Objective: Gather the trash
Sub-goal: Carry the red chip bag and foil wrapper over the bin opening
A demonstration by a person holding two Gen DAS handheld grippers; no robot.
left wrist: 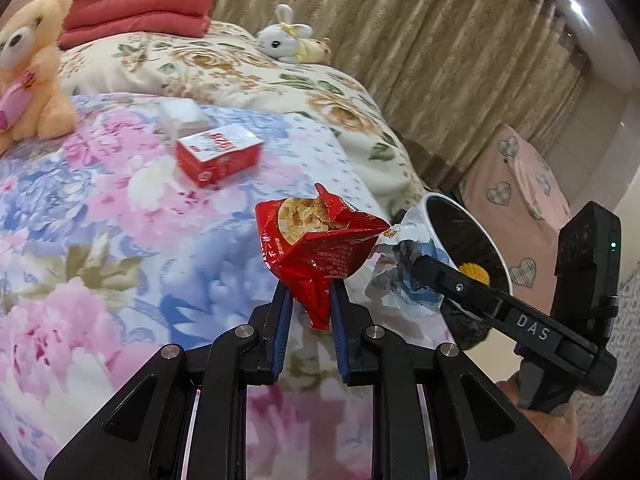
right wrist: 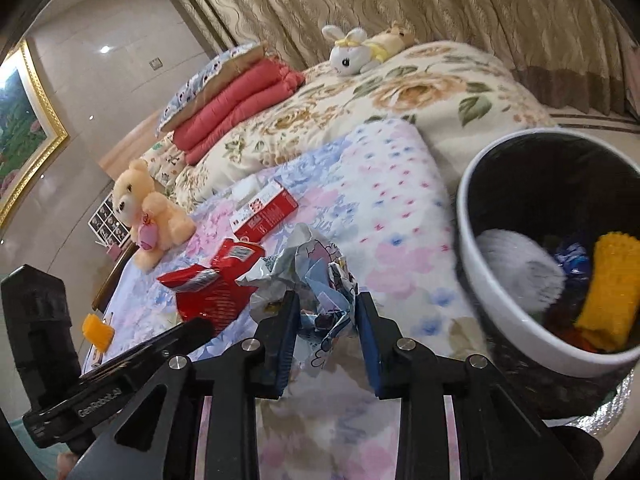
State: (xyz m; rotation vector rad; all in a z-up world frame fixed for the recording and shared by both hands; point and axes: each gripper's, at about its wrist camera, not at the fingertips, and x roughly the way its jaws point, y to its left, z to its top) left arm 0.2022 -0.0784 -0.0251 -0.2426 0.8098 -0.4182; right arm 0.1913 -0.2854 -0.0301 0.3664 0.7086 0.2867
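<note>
Crinkled red foil, an opened snack bag (left wrist: 320,248) with chips showing at its mouth, is pinched by its lower tail between the blue pads of your left gripper (left wrist: 310,312), which has closed down narrow on it; the bag stands up above the flowered bedspread (left wrist: 120,240). Your right gripper (right wrist: 326,320) has clamped on a crumpled blue-and-white printed wrapper (right wrist: 320,280), its pads pressing the wad from both sides, and the wad sits just beside the red bag, nearly touching it.

What the coming move turns on is the white-rimmed, black-lined round bin (right wrist: 480,280). It lies off to the right of both loads, its mouth tipped towards you, with a yellow knobbly piece (right wrist: 612,284) and a pale bundle (right wrist: 516,264) already inside. Your right hand is plainly the nearer: from the left wrist view the wrapper reaches the bin's rim, while the red bag hangs further left. I would expect the wrapper to go in first, the bag crossing after. A red-and-white carton (left wrist: 220,154) lies further back on the bed.
</note>
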